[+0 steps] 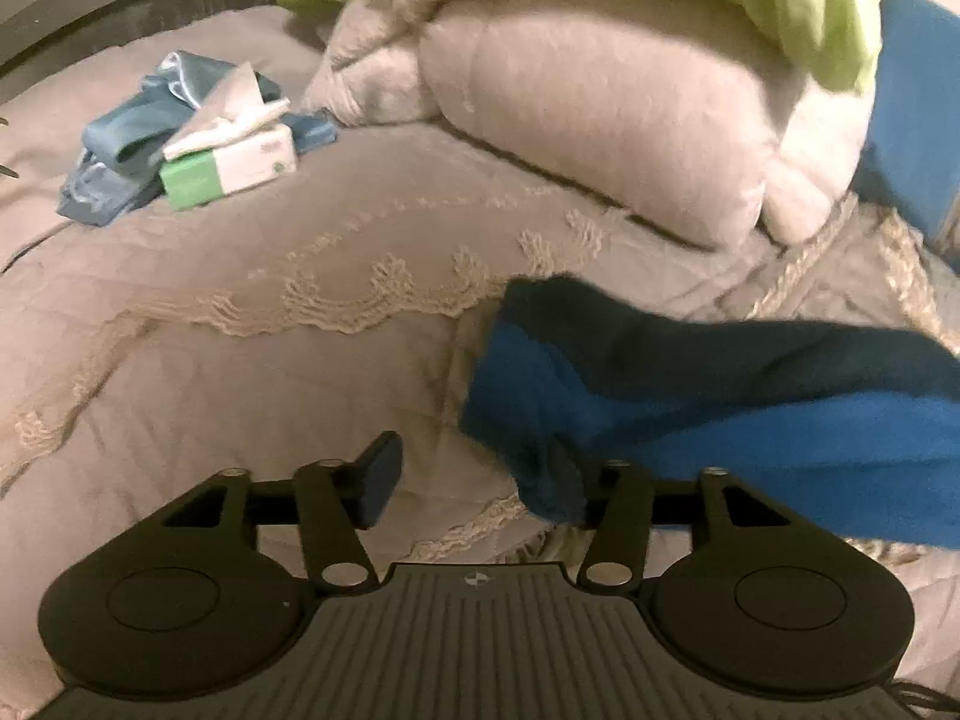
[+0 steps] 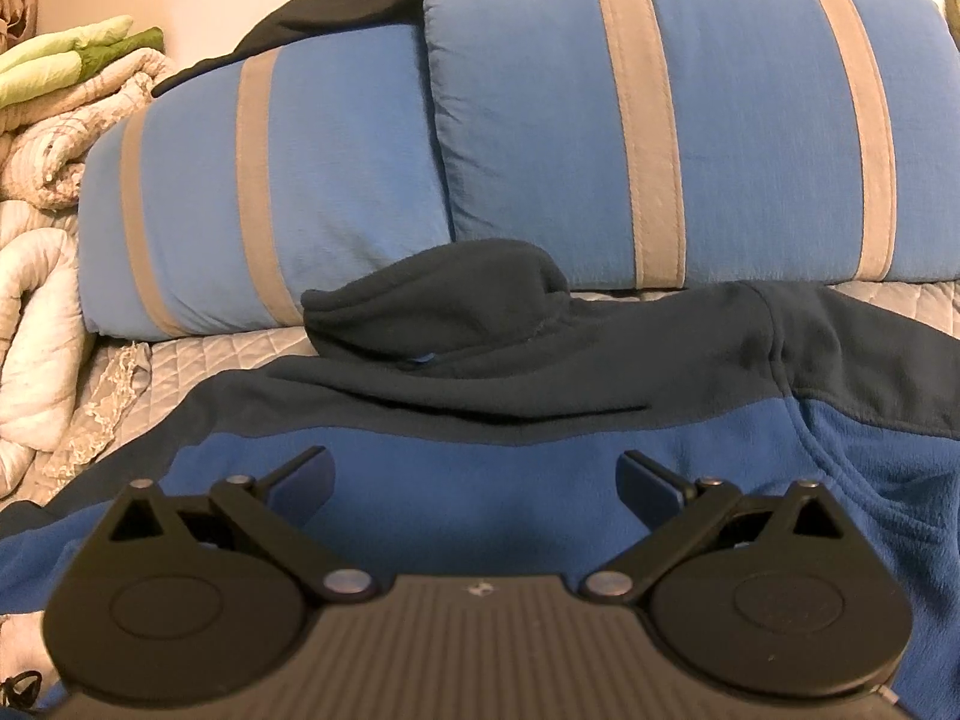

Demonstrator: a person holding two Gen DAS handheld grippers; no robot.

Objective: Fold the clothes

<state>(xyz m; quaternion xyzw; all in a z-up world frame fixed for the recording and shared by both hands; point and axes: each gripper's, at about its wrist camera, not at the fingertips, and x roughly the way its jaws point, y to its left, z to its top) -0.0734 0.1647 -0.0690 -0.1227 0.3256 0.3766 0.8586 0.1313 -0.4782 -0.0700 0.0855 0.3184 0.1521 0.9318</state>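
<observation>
Our left claw [image 1: 474, 480] stands parted over the beige quilted bedspread [image 1: 240, 360] — the cuff of the blue-and-navy fleece sweater's sleeve [image 1: 690, 384] drapes over its right finger, unpinched. Our right claw [image 2: 474, 480] gapes wide above the sweater's blue body [image 2: 480, 468], which lies flat before two blue striped pillows [image 2: 540, 120] — gripping nothing.

Bedroom: bed [image 1: 270, 372], pillows [image 2: 690, 120], quilts [image 1: 600, 120].
</observation>
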